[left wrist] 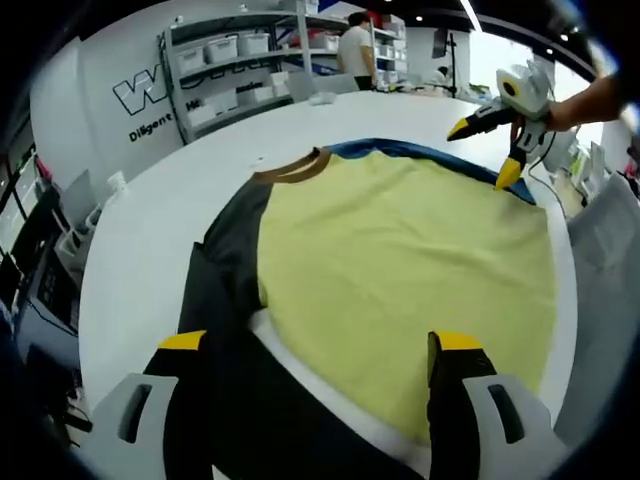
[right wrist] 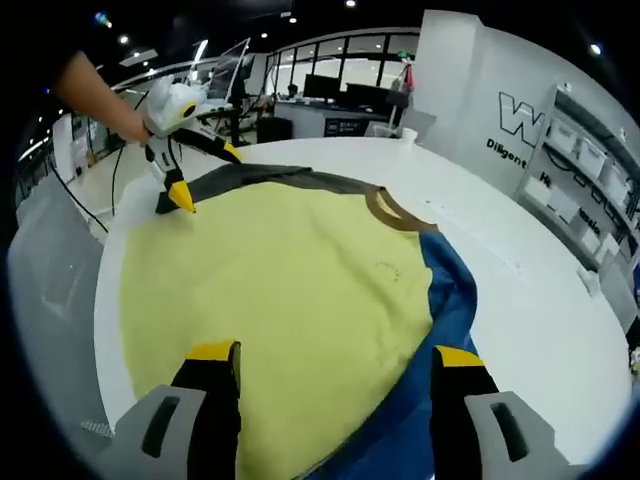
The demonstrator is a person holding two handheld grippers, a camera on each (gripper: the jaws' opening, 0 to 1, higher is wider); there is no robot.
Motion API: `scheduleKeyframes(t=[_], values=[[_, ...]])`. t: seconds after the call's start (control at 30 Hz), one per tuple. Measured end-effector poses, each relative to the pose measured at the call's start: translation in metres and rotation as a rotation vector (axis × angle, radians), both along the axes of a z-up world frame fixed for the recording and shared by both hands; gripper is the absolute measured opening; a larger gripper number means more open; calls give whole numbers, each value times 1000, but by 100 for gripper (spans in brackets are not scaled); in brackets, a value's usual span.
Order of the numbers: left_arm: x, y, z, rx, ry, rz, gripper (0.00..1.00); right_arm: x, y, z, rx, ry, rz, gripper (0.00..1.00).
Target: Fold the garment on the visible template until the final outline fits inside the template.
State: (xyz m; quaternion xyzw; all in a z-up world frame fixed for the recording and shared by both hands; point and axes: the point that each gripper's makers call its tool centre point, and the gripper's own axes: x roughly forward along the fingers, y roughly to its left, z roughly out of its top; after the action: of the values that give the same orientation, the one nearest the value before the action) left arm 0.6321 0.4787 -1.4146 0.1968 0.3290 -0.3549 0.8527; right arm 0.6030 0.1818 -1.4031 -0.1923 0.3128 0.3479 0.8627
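A yellow garment point(left wrist: 400, 260) lies flat on the white table, with a brown collar point(left wrist: 295, 168), a dark grey sleeve point(left wrist: 230, 250) and a blue sleeve point(left wrist: 420, 152). My left gripper point(left wrist: 320, 345) is open above the dark sleeve and the hem corner, holding nothing. In the right gripper view it point(right wrist: 205, 175) stands open at the dark sleeve point(right wrist: 260, 177), one tip near the cloth. My right gripper point(right wrist: 335, 355) hangs open over the yellow body point(right wrist: 270, 290) and blue sleeve point(right wrist: 450, 290). From the left gripper view it point(left wrist: 485, 152) is open at the garment's far edge.
The white round table point(left wrist: 150, 230) has bare surface around the garment. A white strip point(left wrist: 310, 375) shows between yellow body and dark cloth. Shelves with bins point(left wrist: 230, 70) and a person point(left wrist: 355, 50) stand behind. Hands hold both grippers.
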Motion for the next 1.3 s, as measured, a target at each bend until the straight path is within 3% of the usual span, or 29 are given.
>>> scheduleKeyframes(t=[0.43,0.57,0.73,0.83,1.17,1.3], values=[[-29,25,-2,38,20,116,83,-33,-26,-6,50,19,-4,79],[-42,23,1,24,13,113,82,-38,-29,-4,68,23,-5,80],[-59,32,1,55,5,114,78,-49,-40,-3,75,26,-2,79],[-68,34,0,62,7,125,76,-58,-50,-6,50,30,-8,77],[-96,34,-6,65,38,45,63,-91,-64,-16,28,86,-72,73],[-103,40,-12,85,48,-8,55,-98,-66,-19,29,106,-147,71]])
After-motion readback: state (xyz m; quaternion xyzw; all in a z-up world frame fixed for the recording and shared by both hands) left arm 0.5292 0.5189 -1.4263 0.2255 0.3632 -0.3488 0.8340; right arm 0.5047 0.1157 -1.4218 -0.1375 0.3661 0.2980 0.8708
